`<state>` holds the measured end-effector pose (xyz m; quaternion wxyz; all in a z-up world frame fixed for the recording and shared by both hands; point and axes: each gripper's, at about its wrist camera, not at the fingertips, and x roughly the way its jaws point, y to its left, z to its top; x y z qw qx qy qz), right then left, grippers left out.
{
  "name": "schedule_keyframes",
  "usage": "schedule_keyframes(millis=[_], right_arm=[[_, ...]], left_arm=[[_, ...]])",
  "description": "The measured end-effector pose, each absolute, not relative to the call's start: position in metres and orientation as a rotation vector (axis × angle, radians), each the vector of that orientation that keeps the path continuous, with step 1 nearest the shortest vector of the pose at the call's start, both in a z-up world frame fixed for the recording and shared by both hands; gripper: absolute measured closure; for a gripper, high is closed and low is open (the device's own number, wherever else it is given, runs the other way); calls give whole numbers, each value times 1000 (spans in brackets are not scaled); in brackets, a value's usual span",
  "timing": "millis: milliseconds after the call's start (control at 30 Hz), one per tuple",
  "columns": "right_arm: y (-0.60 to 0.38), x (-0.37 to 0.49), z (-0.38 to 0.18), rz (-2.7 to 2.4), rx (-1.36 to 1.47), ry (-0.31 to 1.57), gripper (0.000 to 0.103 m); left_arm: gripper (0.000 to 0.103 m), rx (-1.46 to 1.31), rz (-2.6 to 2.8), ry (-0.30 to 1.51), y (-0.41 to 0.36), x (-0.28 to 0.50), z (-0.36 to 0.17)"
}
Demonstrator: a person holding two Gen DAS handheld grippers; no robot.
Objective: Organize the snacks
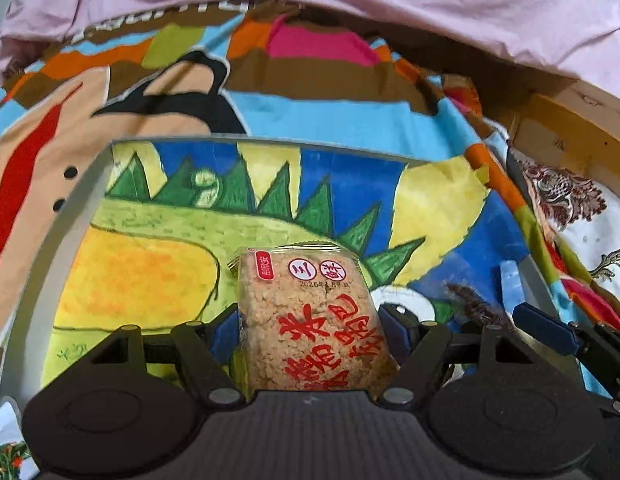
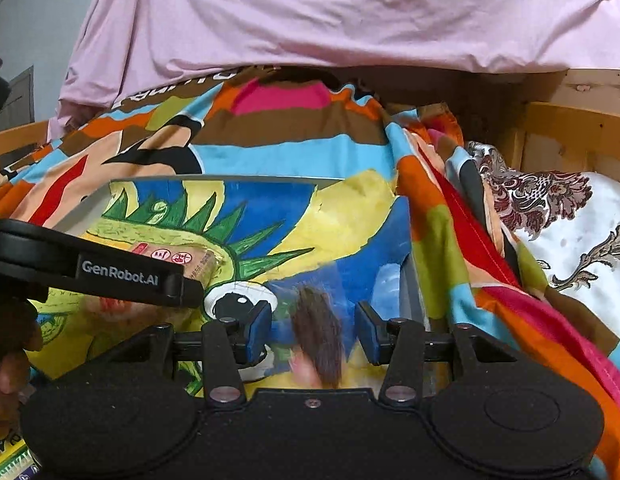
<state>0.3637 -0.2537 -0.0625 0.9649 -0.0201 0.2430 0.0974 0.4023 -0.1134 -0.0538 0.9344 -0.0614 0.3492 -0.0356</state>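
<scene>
Two grippers hang over my painted tray (image 1: pixel 90 184), a shallow grey-rimmed one with a green spiky creature on yellow and blue. My left gripper (image 1: pixel 310 332) pinches a clear-wrapped square of crumbly tan cake with red lettering (image 1: pixel 310 320), its blue pads pressed on both sides. My right gripper (image 2: pixel 313 328) carries a clear packet with a dark brown snack inside (image 2: pixel 319 340) between its blue pads; whether they press it I cannot tell. Behind the tray lie a bright patchwork cloth (image 1: pixel 310 108) and a pink sheet (image 2: pixel 310 20).

surface: bed (image 2: pixel 569 128) | on it: patterned sheet (image 1: pixel 329 112), painted tray (image 1: pixel 150 264)
</scene>
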Motion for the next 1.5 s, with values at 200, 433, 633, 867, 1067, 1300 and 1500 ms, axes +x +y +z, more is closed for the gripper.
schedule_keyframes(millis=[200,433,633,867,1067,1300,1500], right_arm=[[-255,364,-59,202,-31,496,41],[-270,341,-35,175,12,446,19],[-282,298,3,166,59,352,3],[-279,236,45,156,40,263,1],[-277,190,57,147,65,249,1],[-271,135,64,133,33,223,1],[-263,94,59,144,33,238,1]], left_arm=[[15,-152,-88,737,-112,401,-53],[4,-265,-80,653,-96,376,-29],[1,-306,-58,550,-81,337,8],[1,-238,-57,419,-75,267,44],[1,-205,-5,345,-71,205,52],[1,-171,8,346,-63,154,52],[1,-139,-12,358,-60,117,45]])
